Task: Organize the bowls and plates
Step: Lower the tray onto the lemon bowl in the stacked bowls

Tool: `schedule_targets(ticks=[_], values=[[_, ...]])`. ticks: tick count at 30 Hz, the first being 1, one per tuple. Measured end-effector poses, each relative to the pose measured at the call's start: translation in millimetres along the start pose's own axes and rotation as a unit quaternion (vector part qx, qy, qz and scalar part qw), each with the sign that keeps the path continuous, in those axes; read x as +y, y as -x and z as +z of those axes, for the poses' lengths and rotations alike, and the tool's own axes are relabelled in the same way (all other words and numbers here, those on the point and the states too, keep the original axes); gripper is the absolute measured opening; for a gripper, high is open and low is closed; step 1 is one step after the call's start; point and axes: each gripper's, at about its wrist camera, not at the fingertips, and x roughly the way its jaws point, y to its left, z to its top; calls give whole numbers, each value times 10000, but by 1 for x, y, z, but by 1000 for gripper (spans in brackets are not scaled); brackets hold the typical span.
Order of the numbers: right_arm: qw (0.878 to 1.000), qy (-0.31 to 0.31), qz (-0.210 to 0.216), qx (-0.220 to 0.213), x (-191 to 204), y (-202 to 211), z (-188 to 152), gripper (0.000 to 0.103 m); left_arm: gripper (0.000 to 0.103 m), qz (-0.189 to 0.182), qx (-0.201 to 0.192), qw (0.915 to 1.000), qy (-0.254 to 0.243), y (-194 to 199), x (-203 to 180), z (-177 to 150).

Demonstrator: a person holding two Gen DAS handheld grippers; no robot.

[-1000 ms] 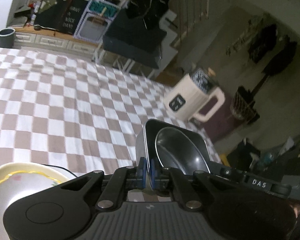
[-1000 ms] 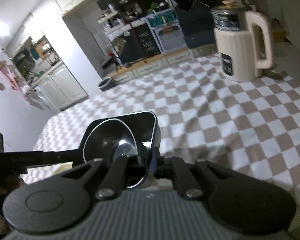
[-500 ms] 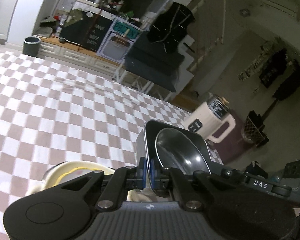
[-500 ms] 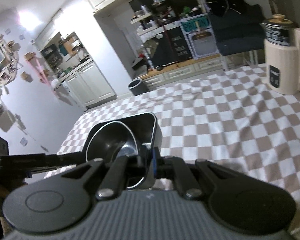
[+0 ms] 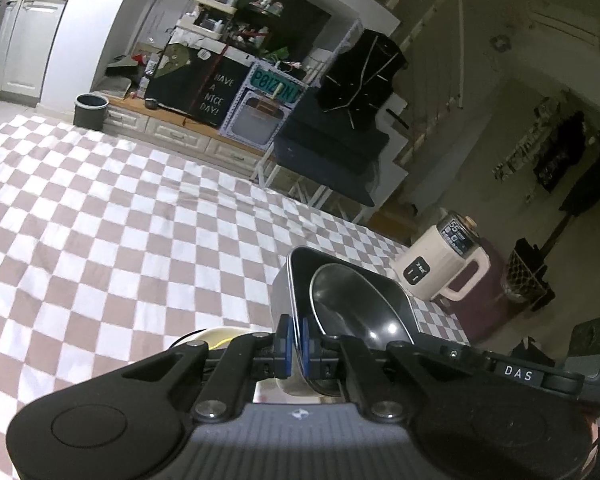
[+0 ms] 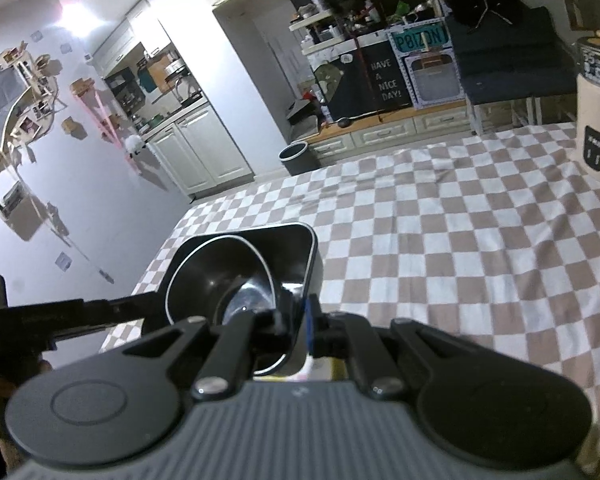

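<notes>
Left wrist view: the left gripper [image 5: 295, 340] pinches the near wall of a square metal tray [image 5: 280, 296], with a round metal bowl [image 5: 356, 308] inside, above the checkered cloth [image 5: 120, 232]. Right wrist view: the right gripper [image 6: 298, 330] is clamped on the tray's opposite wall.

A checked cloth [image 5: 120, 240] is spread across the middle of the frame; a cream kettle [image 5: 440, 272] is seen at right, a grey bin [image 5: 91, 111] upper left.

Square metal tray [image 5: 284, 292] aloft; round bowl [image 5: 356, 312] inside.
</notes>
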Motion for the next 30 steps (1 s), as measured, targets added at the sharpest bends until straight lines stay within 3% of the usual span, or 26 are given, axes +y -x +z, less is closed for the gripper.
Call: schedule_targets(ticks=[18,30], values=[[9934,391,-506,955,14,-42,-18,8,5,209,680,9975,4,-27,34,-16],[9864,759,-638,1307,38,-59,-29,9,5,401,1046,9937,30,-30,56,-30]])
